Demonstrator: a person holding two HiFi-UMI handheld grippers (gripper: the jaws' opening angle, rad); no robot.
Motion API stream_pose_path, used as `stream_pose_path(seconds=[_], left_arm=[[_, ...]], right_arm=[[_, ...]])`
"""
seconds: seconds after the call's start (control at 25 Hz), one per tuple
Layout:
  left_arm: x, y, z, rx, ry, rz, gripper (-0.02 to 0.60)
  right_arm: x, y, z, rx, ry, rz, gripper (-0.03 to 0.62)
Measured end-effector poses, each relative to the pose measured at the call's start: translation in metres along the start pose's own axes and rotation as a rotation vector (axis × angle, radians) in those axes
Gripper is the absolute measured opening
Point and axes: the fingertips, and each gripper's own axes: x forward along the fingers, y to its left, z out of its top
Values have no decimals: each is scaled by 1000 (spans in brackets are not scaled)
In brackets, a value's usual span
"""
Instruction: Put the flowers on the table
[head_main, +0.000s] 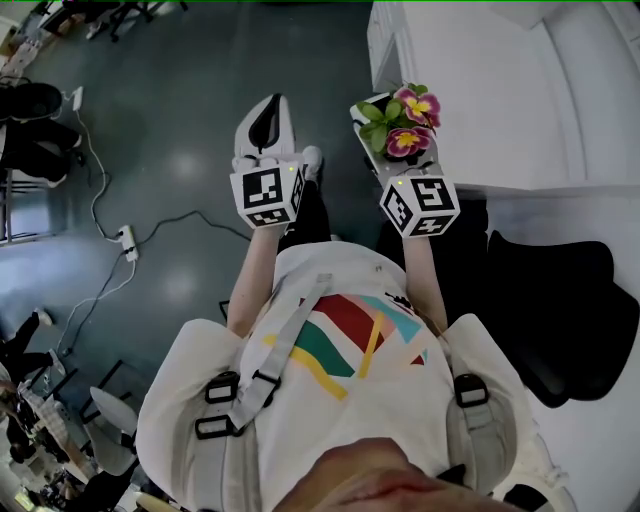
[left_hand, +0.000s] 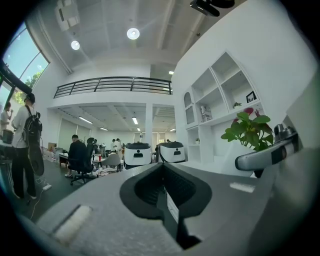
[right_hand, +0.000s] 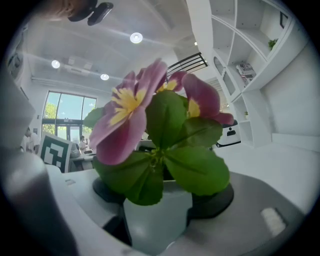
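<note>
The flowers are pink and yellow blooms with green leaves in a small white pot. My right gripper is shut on the pot and holds it upright in the air, beside the near left corner of the white table. In the right gripper view the blooms fill the frame and the pot sits between the jaws. My left gripper hangs over the floor to the left, shut, with nothing in it. From the left gripper view its jaws meet and the flowers show at the right.
A black chair stands to the right, below the table. Cables and a power strip lie on the dark floor at the left. A standing person and a seated one are far off in the open office.
</note>
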Motion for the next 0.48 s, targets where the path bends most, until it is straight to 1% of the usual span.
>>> stream_pose_path(seconds=[0.08,0.16,0.4,0.48], left_arm=[[23,8,2,-2,4,-7,5],[42,13,-4,-5,13,-14,5],[80,11,-40,6,27,-38,5],[102,18,-43,8,33,-46,5]], right_arm=[[21,-6,12,35,-7,17,330],[39,-13,15,51,-17,24,330],[70,-41,-13,99,-13,22,330],[90,-53,-15,97,3,13,330]])
